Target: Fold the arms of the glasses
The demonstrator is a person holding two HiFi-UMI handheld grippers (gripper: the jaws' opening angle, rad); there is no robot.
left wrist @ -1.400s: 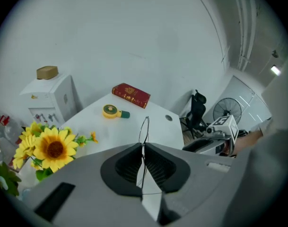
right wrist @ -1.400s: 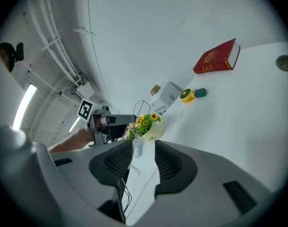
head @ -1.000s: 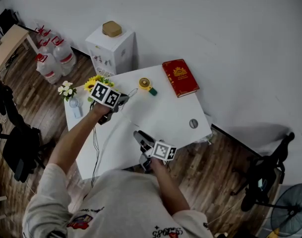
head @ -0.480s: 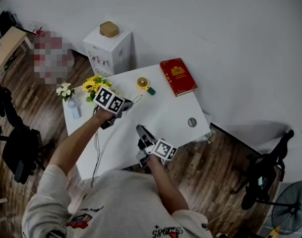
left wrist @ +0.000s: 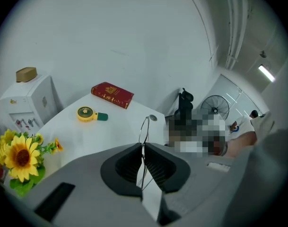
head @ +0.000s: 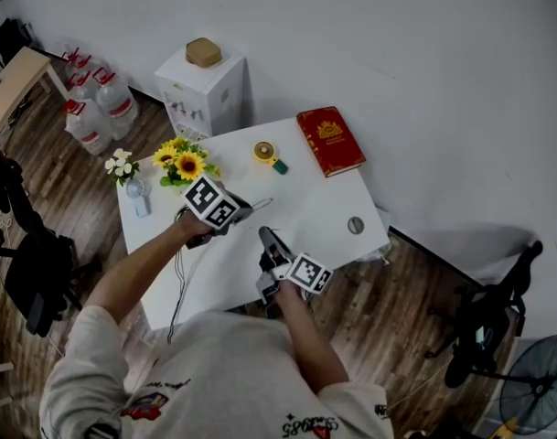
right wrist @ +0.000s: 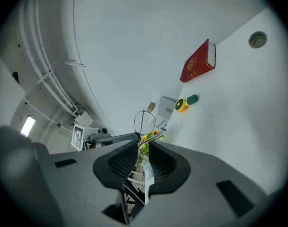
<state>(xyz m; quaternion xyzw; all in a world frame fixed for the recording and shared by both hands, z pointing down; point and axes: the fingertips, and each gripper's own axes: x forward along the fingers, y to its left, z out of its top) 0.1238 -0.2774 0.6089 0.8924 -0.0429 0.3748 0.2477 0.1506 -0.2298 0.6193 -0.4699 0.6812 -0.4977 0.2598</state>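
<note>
Thin wire-rimmed glasses (head: 261,203) hang above the white table (head: 315,210), between my two grippers. My left gripper (head: 249,208) is shut on the frame; in the left gripper view one lens rim (left wrist: 144,129) sticks up from the closed jaws (left wrist: 143,148). My right gripper (head: 265,237) comes in from below, close to the left one. Its jaws (right wrist: 143,145) have just been closing, and a wire arm of the glasses (right wrist: 144,121) runs between the pads, which seem to press on it. A lens rim stands just beyond its tips.
On the table lie a red book (head: 331,141), a small yellow fan (head: 268,156), a sunflower bunch (head: 187,165), a vase of white flowers (head: 128,176), a round grey disc (head: 355,226) and a black cable (head: 177,273). A white cabinet (head: 205,90) and water bottles (head: 95,108) stand behind.
My left gripper has carried the glasses to the right, toward the right gripper. The right gripper has shifted slightly up the table to meet it.
</note>
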